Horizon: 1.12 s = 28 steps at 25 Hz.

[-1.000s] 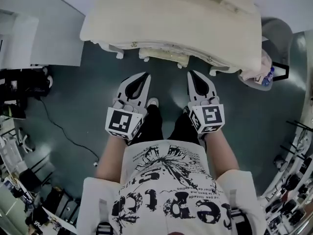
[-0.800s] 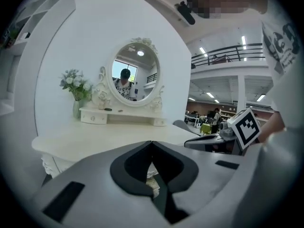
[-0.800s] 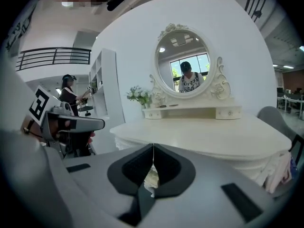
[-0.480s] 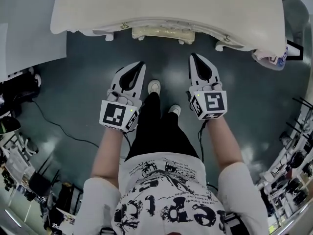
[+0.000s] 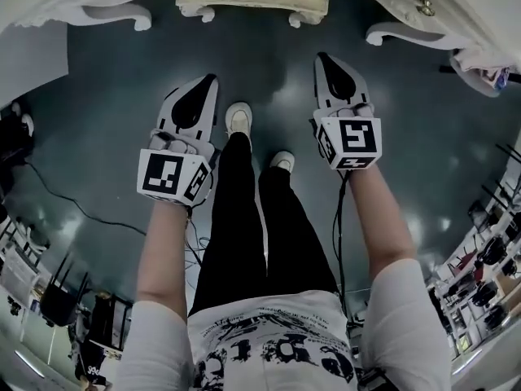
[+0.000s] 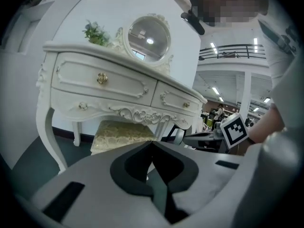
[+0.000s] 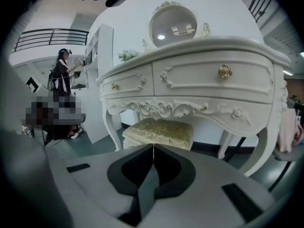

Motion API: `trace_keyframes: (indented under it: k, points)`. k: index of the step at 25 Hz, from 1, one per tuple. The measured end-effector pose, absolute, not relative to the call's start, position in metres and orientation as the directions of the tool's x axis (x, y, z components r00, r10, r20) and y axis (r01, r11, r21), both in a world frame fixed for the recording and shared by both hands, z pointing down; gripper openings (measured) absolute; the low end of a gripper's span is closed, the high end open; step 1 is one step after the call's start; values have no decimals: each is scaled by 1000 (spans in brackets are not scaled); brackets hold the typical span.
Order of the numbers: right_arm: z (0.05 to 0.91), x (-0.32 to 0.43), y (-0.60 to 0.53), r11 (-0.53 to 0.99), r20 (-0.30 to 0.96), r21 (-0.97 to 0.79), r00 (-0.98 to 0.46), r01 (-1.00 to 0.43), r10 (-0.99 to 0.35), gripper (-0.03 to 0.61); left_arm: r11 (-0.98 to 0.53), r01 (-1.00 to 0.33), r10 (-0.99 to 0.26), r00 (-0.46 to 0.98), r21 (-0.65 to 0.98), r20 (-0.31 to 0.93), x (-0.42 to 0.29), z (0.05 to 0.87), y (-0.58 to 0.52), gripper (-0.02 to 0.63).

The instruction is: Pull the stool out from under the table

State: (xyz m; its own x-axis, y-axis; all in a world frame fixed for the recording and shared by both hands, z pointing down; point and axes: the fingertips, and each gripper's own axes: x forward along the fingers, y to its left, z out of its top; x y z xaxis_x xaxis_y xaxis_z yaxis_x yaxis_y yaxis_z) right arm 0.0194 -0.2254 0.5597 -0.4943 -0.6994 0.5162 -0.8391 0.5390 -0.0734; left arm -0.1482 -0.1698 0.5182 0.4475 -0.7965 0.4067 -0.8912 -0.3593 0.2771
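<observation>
Approach stage: the stool (image 7: 159, 129), tucked under the table (image 7: 190, 80), is faced by the left gripper (image 5: 211, 81) and right gripper (image 5: 323, 58), both closed and empty; opened jaws and a forward reach are judged necessary next.

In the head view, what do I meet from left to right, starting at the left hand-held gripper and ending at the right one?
The left hand-held gripper → forward white shoe → rear white shoe → right hand-held gripper.
</observation>
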Motion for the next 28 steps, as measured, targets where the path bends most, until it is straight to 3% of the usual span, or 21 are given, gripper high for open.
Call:
trace_keyframes:
  k: [12,16,18,24,28]
  points:
    - [733,48,-248,504,590,-44,-429,-863,-683,20,-321,-896,-808,428,306,405,-137,656,-179,17]
    - [771,54,-279,480,603,-48,-409,-876,-685,214,-382,-888,-785,458,257,416,-124,685,-200,17]
    - [784,57,-295,475,598,-5,-384,-880,-704,258,-424,-874,-772,487,239,410,-118,692,-211,17]
    - [814,66,-338,425,608,77,-295,-902,-737,295,-479,-850,-757,527,221,387,-120,699,-233,17]
    - [822,57,-360,436,620,48,-316,-899,-718,296,-487,-848,-741,528,210,415,-123,711,-235,17]
